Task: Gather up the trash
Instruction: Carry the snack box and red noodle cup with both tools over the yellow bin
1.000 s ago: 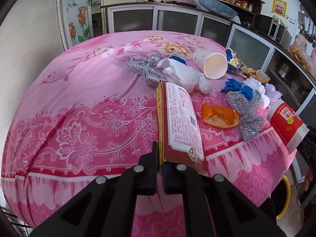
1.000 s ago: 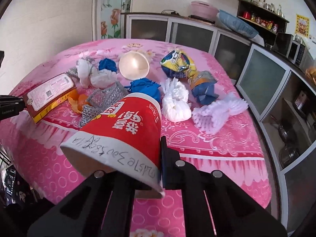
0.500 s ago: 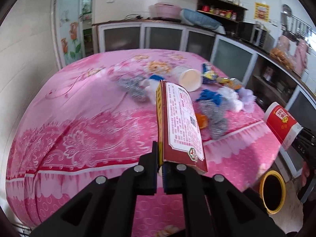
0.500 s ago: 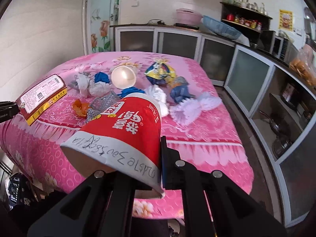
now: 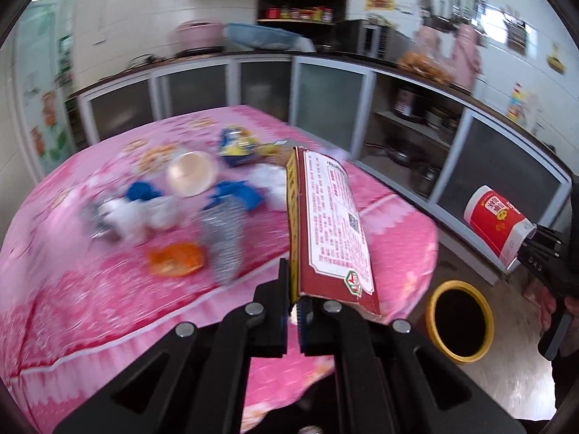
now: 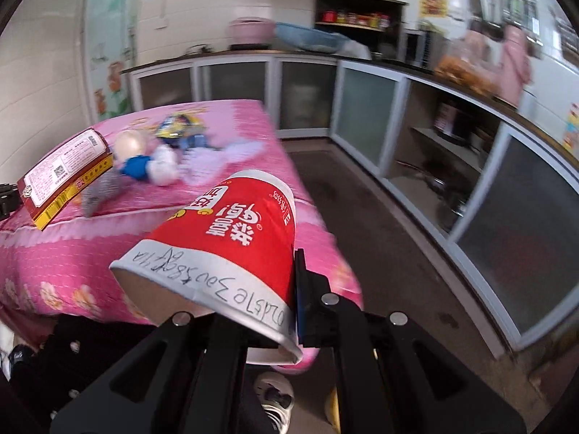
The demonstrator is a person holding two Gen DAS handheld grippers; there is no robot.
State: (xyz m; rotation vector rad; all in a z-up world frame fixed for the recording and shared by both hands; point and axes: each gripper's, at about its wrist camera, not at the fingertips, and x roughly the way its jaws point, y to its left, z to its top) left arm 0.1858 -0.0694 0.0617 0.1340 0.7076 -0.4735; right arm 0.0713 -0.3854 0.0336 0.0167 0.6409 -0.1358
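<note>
Trash, two pieces in transit. Red carton (image 5: pixel 331 231) clamped by its lower edge in the left hand-held gripper (image 5: pixel 295 307), standing upright above the jaws, printed face to the right; pinched at one end, probably so that the long body hangs free for release. Red paper cup (image 6: pixel 231 238) clamped in the right hand-held gripper (image 6: pixel 293 311), one jaw inside the rim and one outside against the wall, mouth tilted toward the camera; gripped by the wall alone, presumably because the cup is too wide to span. Yellow-rimmed bin (image 5: pixel 459 316) on the floor beside the tabletop corner, open and unobstructed, between the two grippers in the left wrist view; hence the likely destination for both. Remaining litter on the pink tabletop (image 5: pixel 72 253): white cup (image 5: pixel 190 174) on its side, orange peel (image 5: pixel 175 258), blue and yellow snack bag (image 5: pixel 235 144), crumpled tissues and silver foil, blurred. Collection judged early, most pieces not yet lifted.
</note>
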